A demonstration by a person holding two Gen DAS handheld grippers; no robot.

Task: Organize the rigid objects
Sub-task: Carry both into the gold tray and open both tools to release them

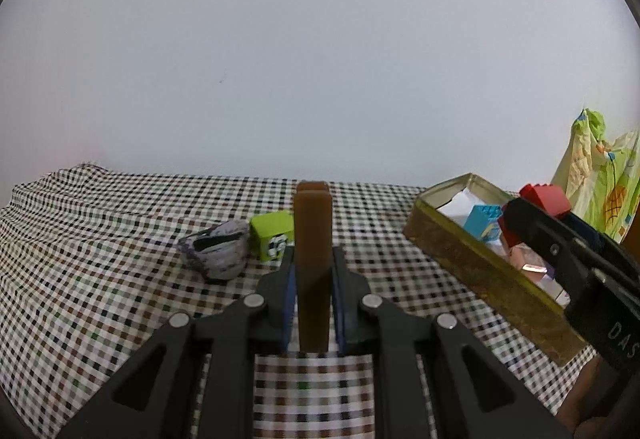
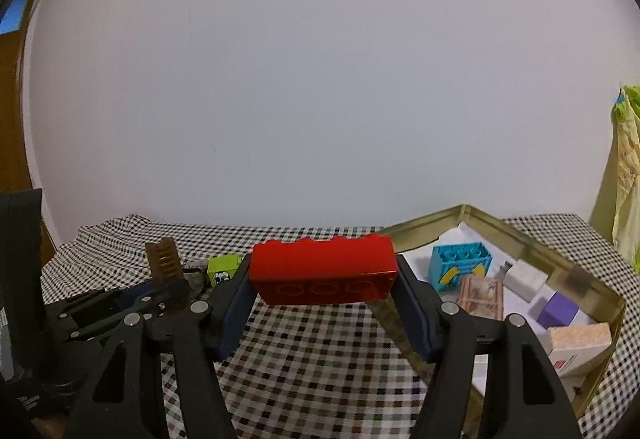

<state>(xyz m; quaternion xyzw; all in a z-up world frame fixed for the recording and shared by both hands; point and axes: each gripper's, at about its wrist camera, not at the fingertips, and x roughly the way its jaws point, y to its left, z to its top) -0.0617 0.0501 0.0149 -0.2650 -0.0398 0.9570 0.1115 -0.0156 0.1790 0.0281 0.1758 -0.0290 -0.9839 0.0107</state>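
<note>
Both loads are up off the table: your left claw [image 1: 313, 271] is clamped on the brown comb [image 1: 312, 239], your right claw [image 2: 323, 303] grips the red brick [image 2: 323, 273] endwise. Next: carry both over the tray [image 2: 532, 239], then drop into free space beside the blue brick [image 2: 460, 265].

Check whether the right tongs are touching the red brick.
Touching. The right wrist view shows the right tongs closed on the red brick, a blue pad pressed flat against each end, the brick held clear above the checked cloth.
</note>
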